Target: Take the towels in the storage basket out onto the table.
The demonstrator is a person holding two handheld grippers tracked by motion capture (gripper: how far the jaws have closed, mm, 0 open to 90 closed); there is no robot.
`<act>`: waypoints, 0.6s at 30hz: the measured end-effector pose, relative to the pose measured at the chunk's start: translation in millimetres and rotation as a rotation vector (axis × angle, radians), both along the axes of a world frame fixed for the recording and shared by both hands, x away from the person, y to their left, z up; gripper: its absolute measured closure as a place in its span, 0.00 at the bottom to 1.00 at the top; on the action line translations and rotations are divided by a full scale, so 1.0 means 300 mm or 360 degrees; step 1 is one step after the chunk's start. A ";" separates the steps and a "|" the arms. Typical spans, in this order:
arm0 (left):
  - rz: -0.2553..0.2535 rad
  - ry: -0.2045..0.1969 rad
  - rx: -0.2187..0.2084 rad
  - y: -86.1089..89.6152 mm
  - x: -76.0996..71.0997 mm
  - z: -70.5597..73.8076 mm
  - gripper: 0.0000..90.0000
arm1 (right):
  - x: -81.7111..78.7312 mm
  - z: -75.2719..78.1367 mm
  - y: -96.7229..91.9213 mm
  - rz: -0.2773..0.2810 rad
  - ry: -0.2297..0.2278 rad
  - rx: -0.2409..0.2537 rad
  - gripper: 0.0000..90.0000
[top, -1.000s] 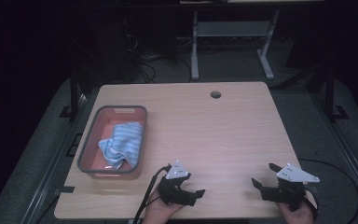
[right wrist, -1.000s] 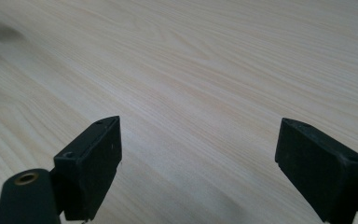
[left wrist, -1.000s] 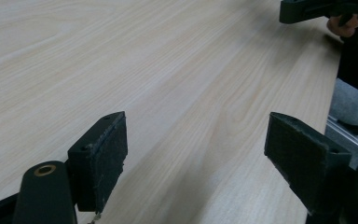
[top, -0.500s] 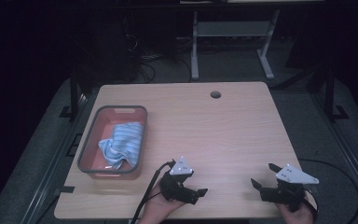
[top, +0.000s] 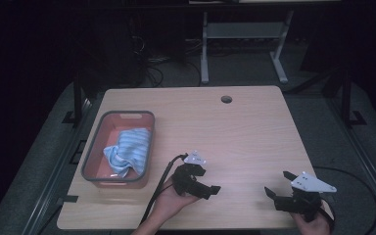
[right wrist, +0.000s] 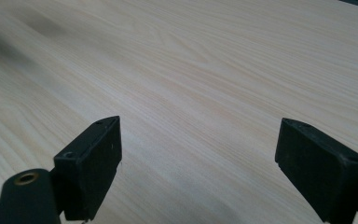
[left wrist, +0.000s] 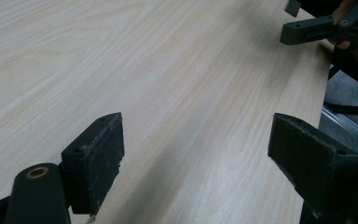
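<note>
High view: left gripper (top: 214,190), jaws just widened, and right gripper (top: 270,188) gape empty over pale woodgrain table (top: 254,132)

Wooden table and what stands behind it
The table (top: 254,132) lies under the left claw (top: 209,182). Its round hole (top: 226,99) sits well beyond the claw, and a white stand (top: 245,34) is farther off.

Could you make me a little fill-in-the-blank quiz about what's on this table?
1. The blue striped cloth lies inside the ____.
2. Nothing is between the fingers of the left gripper, so they stand ____.
3. The round hole is near the table's ____ edge.
4. The tub sits on the table's ____ side.

Missing words: tub; open; far; left
</note>
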State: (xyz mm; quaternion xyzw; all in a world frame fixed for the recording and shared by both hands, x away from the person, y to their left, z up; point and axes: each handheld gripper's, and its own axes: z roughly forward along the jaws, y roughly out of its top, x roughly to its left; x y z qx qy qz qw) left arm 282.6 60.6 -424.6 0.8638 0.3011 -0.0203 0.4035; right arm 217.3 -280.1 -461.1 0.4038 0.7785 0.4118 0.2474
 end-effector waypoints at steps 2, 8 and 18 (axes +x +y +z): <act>0.0011 -0.0004 0.0011 -0.004 0.006 0.003 0.20 | -0.002 0.001 0.003 0.0000 0.0000 -0.0003 0.16; 0.0044 0.0014 0.0006 -0.008 0.030 0.032 0.20 | -0.001 0.000 0.004 0.0000 0.0004 0.0002 0.16; 0.0080 -0.0035 0.0020 0.024 0.059 0.112 0.20 | -0.001 0.001 -0.001 -0.0003 -0.0002 0.0003 0.16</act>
